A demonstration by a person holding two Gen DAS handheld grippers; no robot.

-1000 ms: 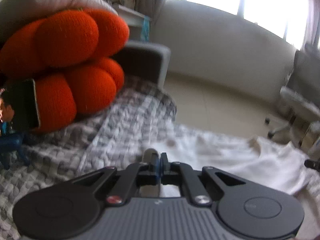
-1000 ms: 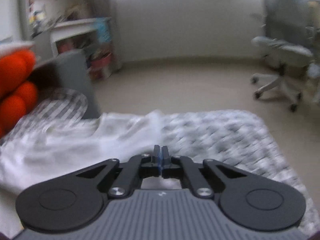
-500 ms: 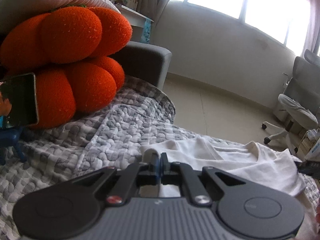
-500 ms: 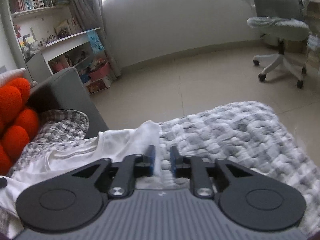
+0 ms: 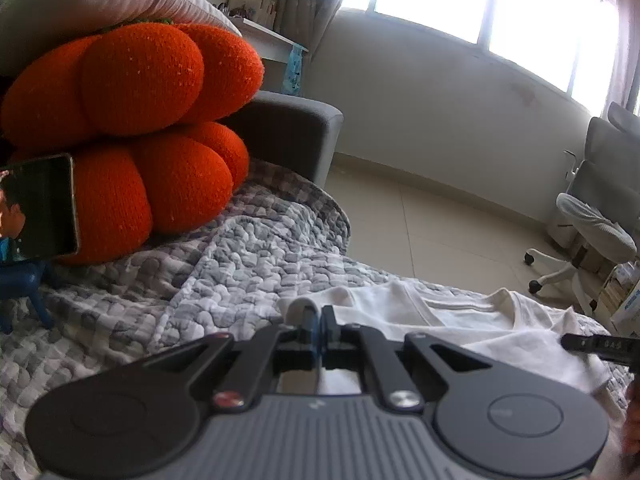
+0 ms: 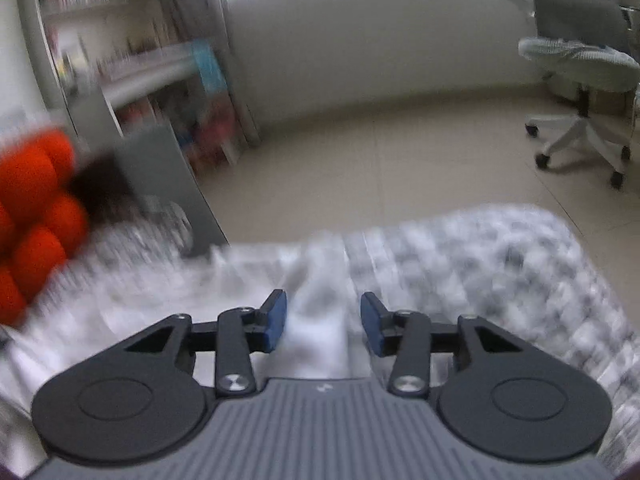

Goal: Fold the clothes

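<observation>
We see a soft white cotton T-shirt point(image 5: 460, 322) lying spread out on a bumpy grey-and-white quilted blanket point(image 5: 224, 276). It starts right at the tips of our left tongs point(image 5: 318, 320) and runs off to their right side. The left tongs are pressed together, and a little fold of the white shirt is pinched between them, poking up just left of the tips.

Our right tongs point(image 6: 323, 322) have just been opening. Their blue pads point(image 6: 276, 320) now stand apart, and the shirt point(image 6: 316, 320) lies between and under them, but the pads do not press on it. This picture is blurry, so we cannot tell the folds of the shirt here. The blanket point(image 6: 480, 264) goes on to the right of these tongs.

Far to the left of the left tongs sits a big puffy orange knitted cushion point(image 5: 140, 120). A dark flat phone point(image 5: 40, 208) leans in front of it. Past the cushion is a grey sofa arm point(image 5: 292, 136). Far ahead and to the right, on the pale floor, stands a grey office chair on wheels point(image 5: 592, 224).
</observation>
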